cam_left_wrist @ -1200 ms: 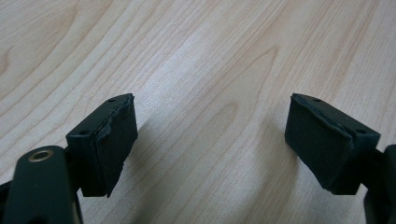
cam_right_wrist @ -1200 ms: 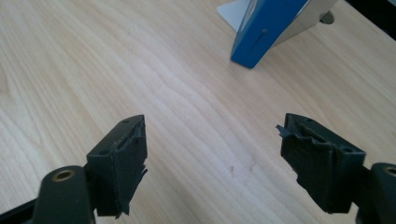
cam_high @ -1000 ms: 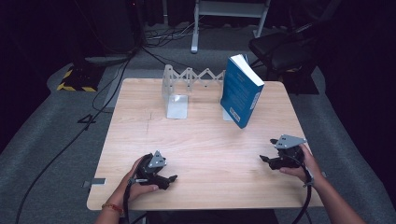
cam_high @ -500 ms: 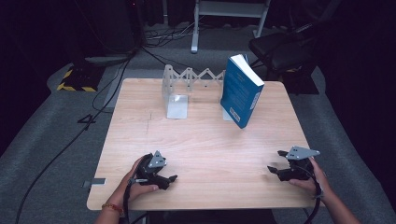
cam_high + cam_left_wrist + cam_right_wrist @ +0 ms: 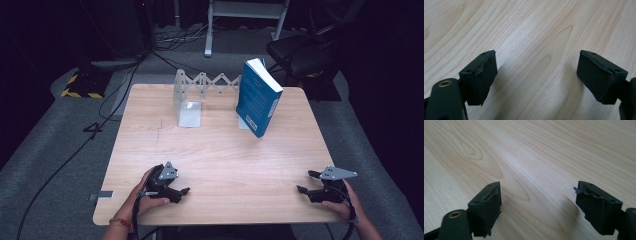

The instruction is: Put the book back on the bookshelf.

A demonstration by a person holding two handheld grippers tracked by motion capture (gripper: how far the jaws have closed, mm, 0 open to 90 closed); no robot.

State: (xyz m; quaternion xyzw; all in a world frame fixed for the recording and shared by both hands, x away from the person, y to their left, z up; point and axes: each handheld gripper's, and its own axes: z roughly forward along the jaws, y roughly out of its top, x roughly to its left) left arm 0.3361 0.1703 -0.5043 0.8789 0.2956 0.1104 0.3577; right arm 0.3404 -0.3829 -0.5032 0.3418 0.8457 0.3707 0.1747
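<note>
Fingers of left gripper (image 5: 184, 190) and right gripper (image 5: 303, 182) stand open and empty at the near table (image 5: 220, 150) edge, with the tilted blue paperback book (image 5: 256, 98) well ahead, nearer the right gripper.

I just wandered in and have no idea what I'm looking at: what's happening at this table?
A person sits at a wooden table with a pair of tongs in each hand. The left tongs and right tongs both rest low near the front edge, open, with nothing between them. At the far side a blue book stands tilted against a metal book rack. Nobody is touching the book at this moment.
</note>
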